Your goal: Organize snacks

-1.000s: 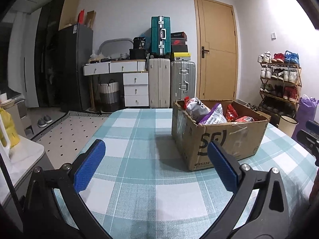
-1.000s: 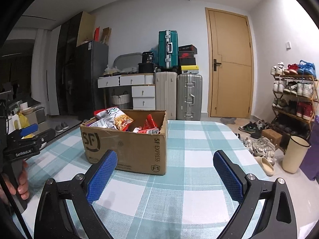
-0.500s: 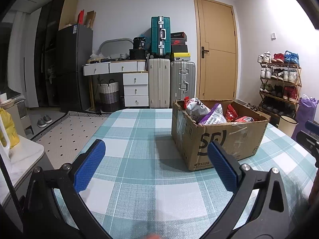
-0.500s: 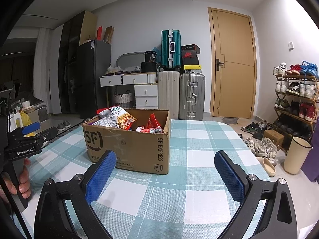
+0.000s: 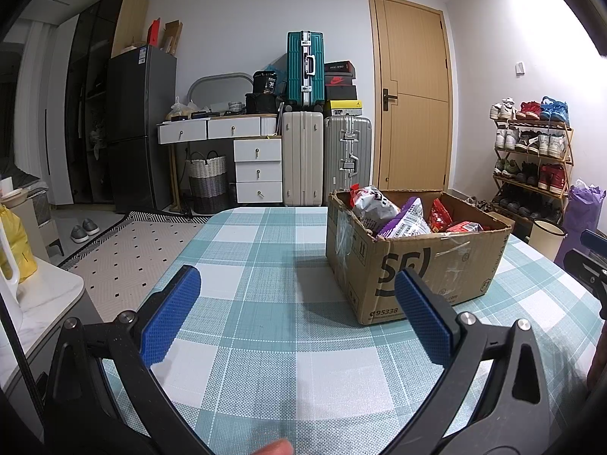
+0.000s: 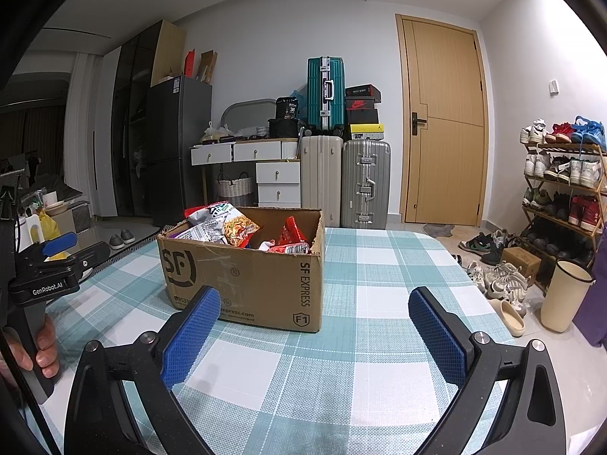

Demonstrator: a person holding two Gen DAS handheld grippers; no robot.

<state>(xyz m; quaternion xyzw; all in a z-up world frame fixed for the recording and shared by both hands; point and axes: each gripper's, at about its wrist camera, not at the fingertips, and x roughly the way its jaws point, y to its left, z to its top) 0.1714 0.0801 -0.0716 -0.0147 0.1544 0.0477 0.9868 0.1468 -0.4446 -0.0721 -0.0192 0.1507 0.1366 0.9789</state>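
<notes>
Since a second ago, both cameras have barely shifted, the right gripper [image 6: 315, 326] lifting slightly. Left gripper [image 5: 297, 303] and right gripper hover spread wide, gripping nothing, blue ribbed pads bare. At two o'clock from the left one, a corrugated cardboard box [image 5: 428, 269] on the woven checked tablecloth [image 5: 265, 242] holds crinkly foil snack packets [image 6: 235, 227]: either sorting awaits, or packing is complete.
</notes>
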